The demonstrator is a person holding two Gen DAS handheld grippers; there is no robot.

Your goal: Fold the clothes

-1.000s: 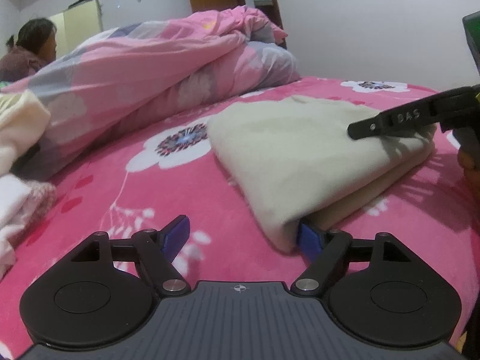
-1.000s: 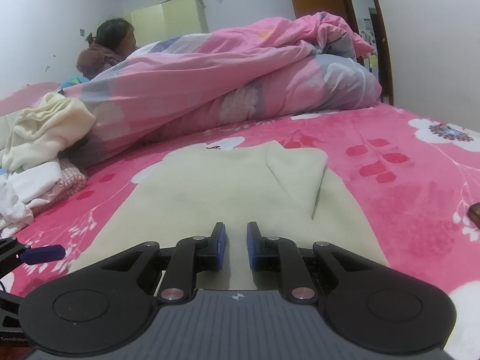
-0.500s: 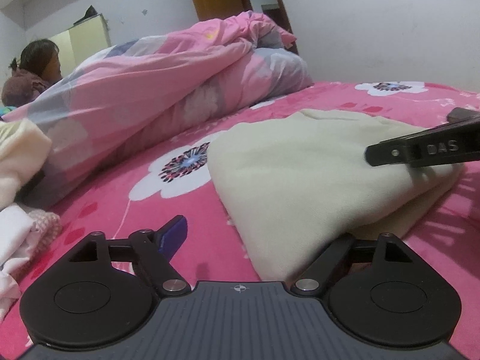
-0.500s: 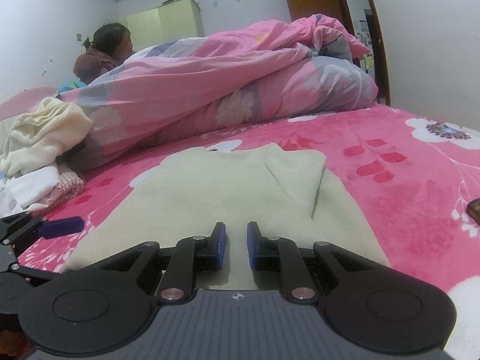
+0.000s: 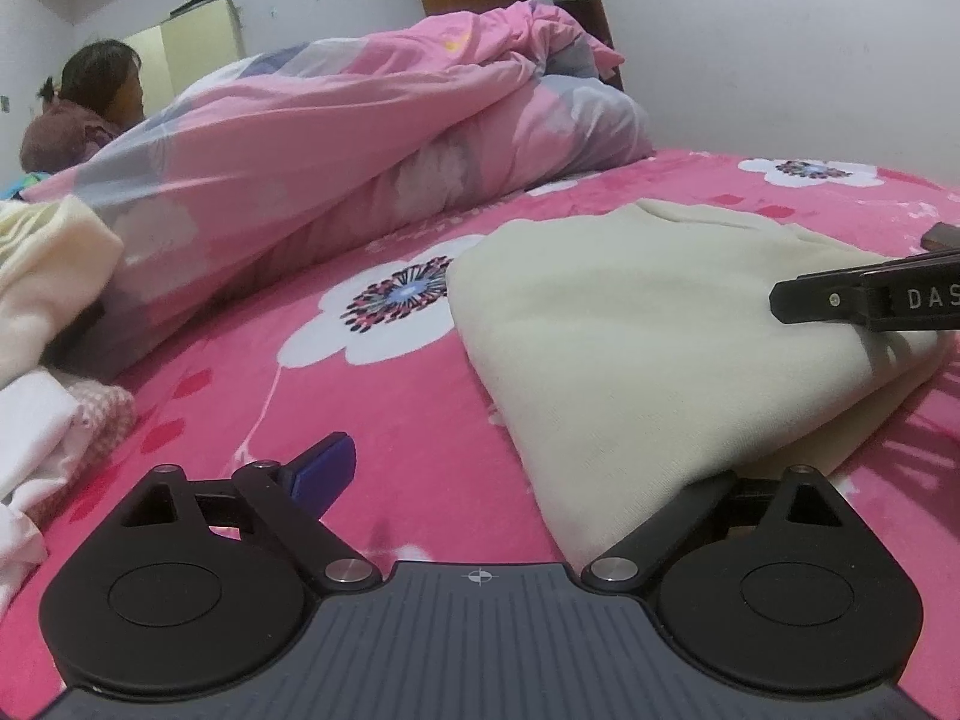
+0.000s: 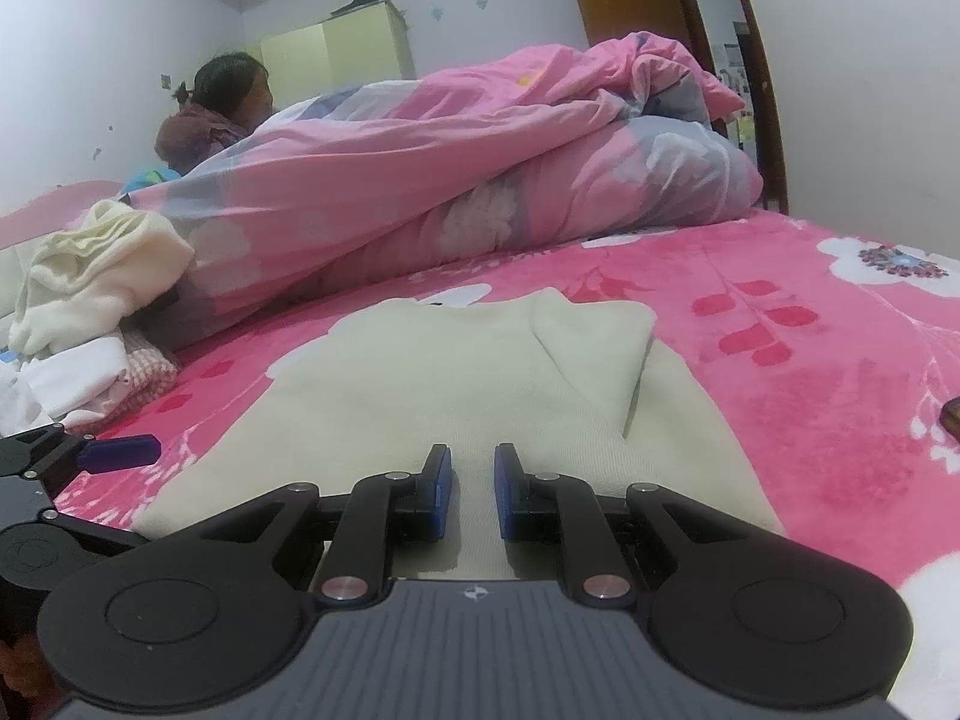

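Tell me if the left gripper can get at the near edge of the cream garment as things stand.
Probably yes: the left gripper is open, one finger seemingly already tucked under the cream garment edge, nothing between.

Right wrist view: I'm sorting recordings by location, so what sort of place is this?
Most likely a home bedroom. A pink floral bedsheet carries a cream garment, a bunched pink duvet lies behind it, and a pale wardrobe stands against the far wall.

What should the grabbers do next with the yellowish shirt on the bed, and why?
Probably close the left gripper on the cream garment: it is wide open, one finger tucked under the folded edge. The right gripper, nearly closed, rests on top, so a lift could follow.
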